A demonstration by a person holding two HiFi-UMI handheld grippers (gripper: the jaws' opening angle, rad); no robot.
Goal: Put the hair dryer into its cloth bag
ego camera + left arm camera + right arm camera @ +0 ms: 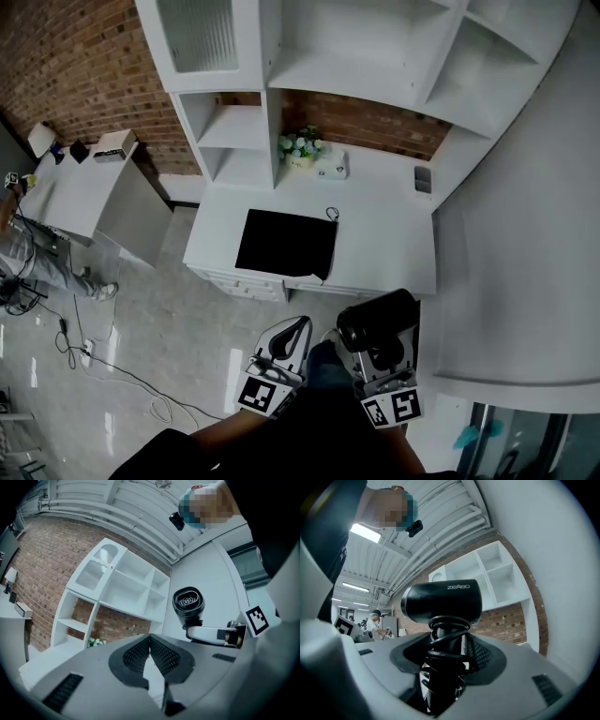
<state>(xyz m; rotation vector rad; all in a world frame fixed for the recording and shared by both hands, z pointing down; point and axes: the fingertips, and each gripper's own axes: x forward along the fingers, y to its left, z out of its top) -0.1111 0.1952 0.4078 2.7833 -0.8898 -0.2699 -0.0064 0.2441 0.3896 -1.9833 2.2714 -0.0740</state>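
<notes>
Head view: the left gripper [284,349] and right gripper [382,354] are sitting low and side by side, close to the person's body, pointing toward the desk [394,239]. The right one is carrying the dryer [378,319]. The bag [286,244] is lying flat near the desk's front edge, well apart from the dryer, with bare floor [178,328] lying between. Shelves [234,127] are rising behind the desk.

Left gripper view: its jaws are meeting at the tips with nothing between them.

Right gripper view: its jaws are clamping the dryer's handle, which the cord [446,641] is wrapping.
</notes>
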